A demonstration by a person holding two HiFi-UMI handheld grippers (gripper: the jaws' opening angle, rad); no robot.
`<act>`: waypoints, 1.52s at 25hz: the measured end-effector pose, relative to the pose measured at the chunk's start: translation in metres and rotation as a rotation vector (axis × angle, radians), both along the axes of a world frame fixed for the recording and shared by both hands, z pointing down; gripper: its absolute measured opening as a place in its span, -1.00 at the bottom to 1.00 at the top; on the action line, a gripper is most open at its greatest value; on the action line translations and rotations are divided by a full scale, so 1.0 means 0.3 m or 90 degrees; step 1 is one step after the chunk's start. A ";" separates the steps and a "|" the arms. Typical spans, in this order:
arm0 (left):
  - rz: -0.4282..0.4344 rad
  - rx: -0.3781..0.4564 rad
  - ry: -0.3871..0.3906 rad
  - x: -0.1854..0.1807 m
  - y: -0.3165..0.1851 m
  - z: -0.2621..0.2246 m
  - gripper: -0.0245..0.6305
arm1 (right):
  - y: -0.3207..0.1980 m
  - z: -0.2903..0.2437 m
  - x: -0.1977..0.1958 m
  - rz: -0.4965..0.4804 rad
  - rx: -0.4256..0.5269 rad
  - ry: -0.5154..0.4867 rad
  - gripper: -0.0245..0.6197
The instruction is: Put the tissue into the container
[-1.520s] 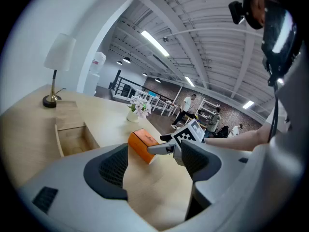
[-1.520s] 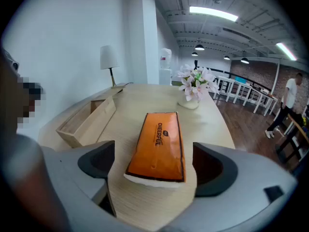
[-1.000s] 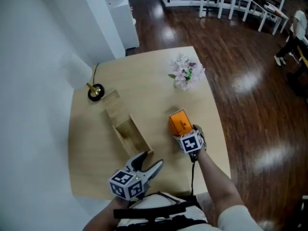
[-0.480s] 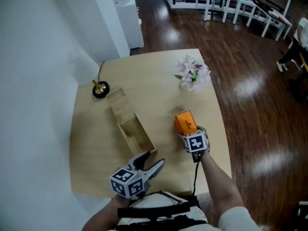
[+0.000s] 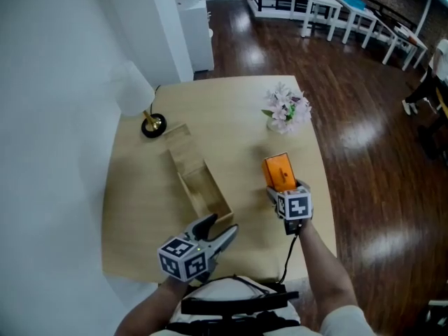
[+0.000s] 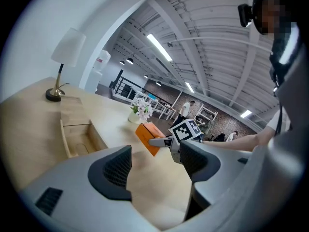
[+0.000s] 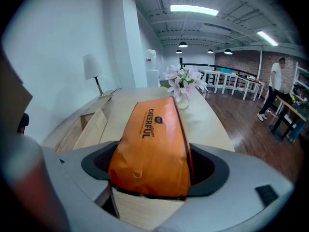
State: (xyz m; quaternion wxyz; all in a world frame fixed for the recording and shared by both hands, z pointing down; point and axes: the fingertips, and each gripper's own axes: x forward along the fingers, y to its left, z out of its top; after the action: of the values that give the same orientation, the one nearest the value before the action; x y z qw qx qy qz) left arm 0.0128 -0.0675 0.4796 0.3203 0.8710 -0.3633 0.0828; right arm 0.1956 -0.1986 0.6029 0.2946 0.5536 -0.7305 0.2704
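My right gripper (image 5: pixel 283 187), jaws just closed further, grips the orange tissue pack (image 7: pixel 154 134) right of the wooden container (image 5: pixel 208 196); left gripper (image 5: pixel 217 229) gapes empty at its near end.

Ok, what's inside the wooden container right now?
The open part of the wooden container shows only bare wood; the orange tissue pack is outside it. Its lid covers the end nearest the lamp, hiding that part.

- Orange soft-plastic tissue pack (image 7: pixel 152 149): glossy, slightly crinkled film.
- Pale rectangular wooden container (image 5: pixel 204 193): smooth, matt.
- Pale wooden table (image 5: pixel 133 208): matt, even.
- Dark brown plank floor (image 5: pixel 364 117): glossy, reflective.
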 end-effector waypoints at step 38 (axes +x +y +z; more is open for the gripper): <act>-0.070 -0.007 0.021 -0.521 0.061 0.012 -0.02 | 0.039 -0.145 -0.802 -0.159 0.041 -0.039 0.44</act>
State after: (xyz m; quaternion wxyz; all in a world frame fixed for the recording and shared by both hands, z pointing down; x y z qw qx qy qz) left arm -0.1435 -0.0490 0.4832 0.3348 0.8493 -0.4047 0.0530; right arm -0.0450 -0.1869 0.5593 0.2853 0.4588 -0.8110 0.2246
